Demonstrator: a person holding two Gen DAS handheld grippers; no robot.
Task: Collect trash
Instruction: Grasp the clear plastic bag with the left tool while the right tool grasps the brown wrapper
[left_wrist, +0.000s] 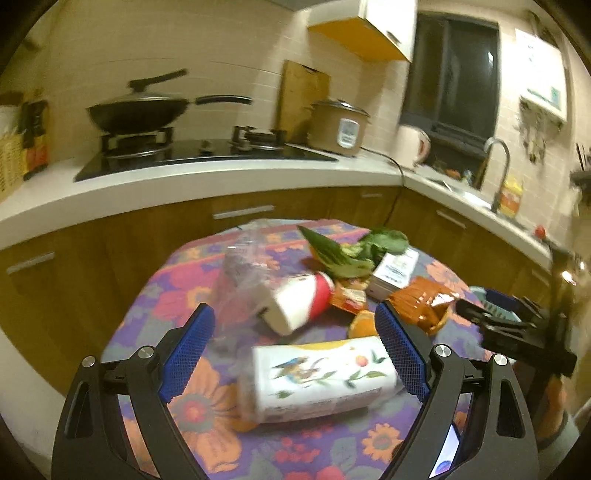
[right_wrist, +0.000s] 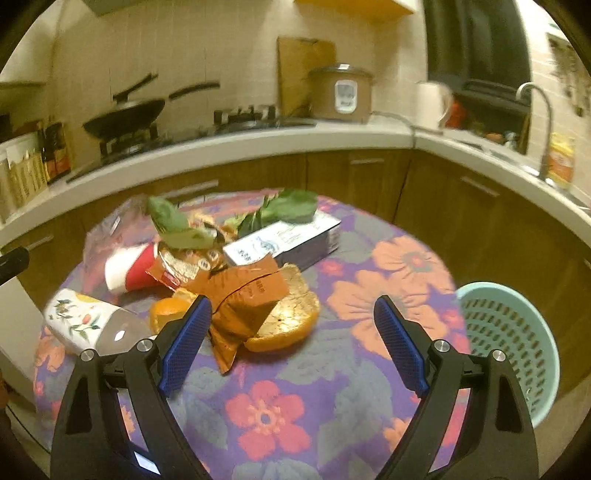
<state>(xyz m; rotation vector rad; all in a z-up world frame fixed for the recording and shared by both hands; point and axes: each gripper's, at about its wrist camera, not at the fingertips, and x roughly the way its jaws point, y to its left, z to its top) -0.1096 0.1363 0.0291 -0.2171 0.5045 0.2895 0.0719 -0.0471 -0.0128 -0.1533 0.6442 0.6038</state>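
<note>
Both grippers, left (left_wrist: 295, 325) and right (right_wrist: 292, 317), hover wide open (holding nothing) over trash: wrapper (right_wrist: 243, 295), peel (right_wrist: 288, 325), tissue pack (left_wrist: 317, 376).

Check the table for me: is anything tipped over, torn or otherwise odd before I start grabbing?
Yes. The red-and-white paper cup lies on its side, as does the floral-print pack. The orange wrapper is torn and crumpled over orange peel, with loose green leaves on the pile. The teal basket sits beside the table and shows no trash inside.
</note>
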